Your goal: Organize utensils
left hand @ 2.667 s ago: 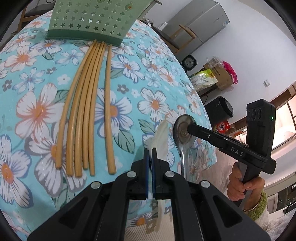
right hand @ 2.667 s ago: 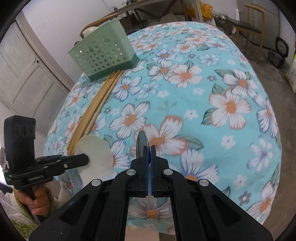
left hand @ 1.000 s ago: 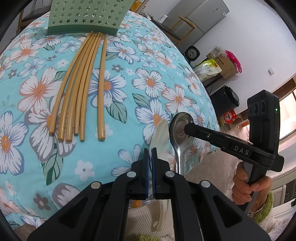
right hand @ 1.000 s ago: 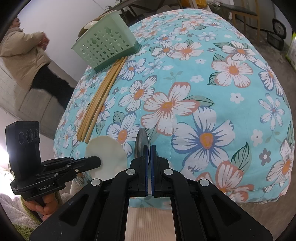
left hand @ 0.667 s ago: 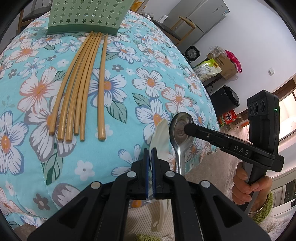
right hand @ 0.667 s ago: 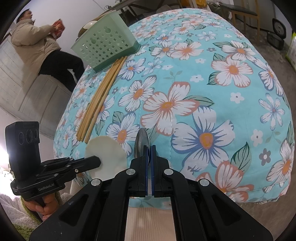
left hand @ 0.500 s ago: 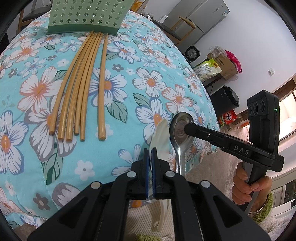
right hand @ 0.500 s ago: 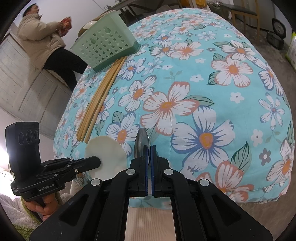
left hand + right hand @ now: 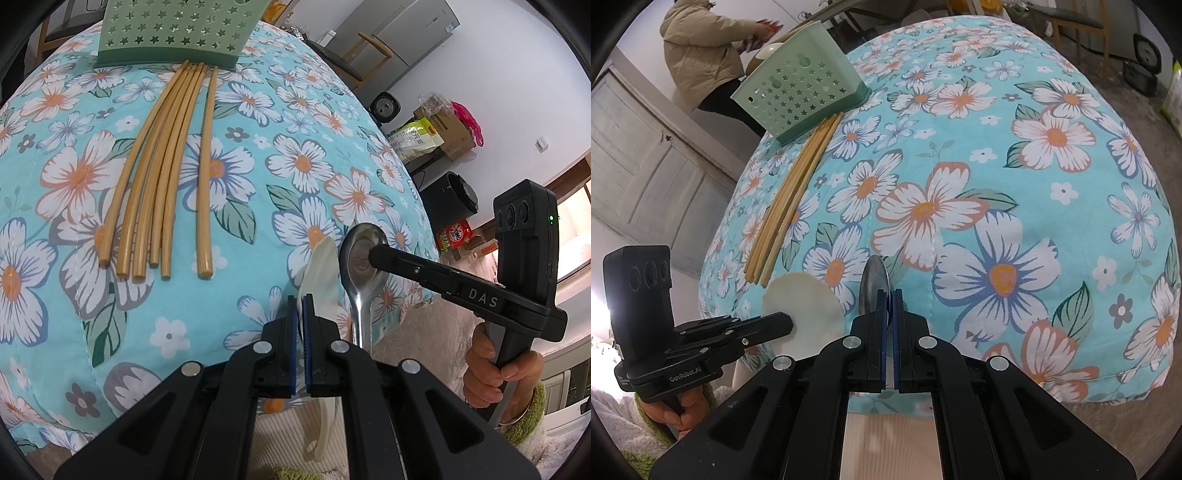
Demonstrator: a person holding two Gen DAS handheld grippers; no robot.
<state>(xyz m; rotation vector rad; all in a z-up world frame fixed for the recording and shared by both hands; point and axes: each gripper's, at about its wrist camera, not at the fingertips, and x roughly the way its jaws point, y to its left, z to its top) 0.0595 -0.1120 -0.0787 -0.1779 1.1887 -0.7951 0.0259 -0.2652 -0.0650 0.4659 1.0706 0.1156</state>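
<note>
Both spoons (image 9: pixel 360 258) clamped, near tablecloth (image 9: pixel 258 147) edge

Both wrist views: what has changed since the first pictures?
Both claws drew back toward the table's near edge early on. A person walked in behind the basket. Left claw stays shut on the cream spoon, right claw on the metal spoon; chopsticks unmoved.

chopsticks (image 9: pixel 162 177) before basket (image 9: pixel 173 33), spoons (image 9: pixel 364 254) right of chopsticks
</note>
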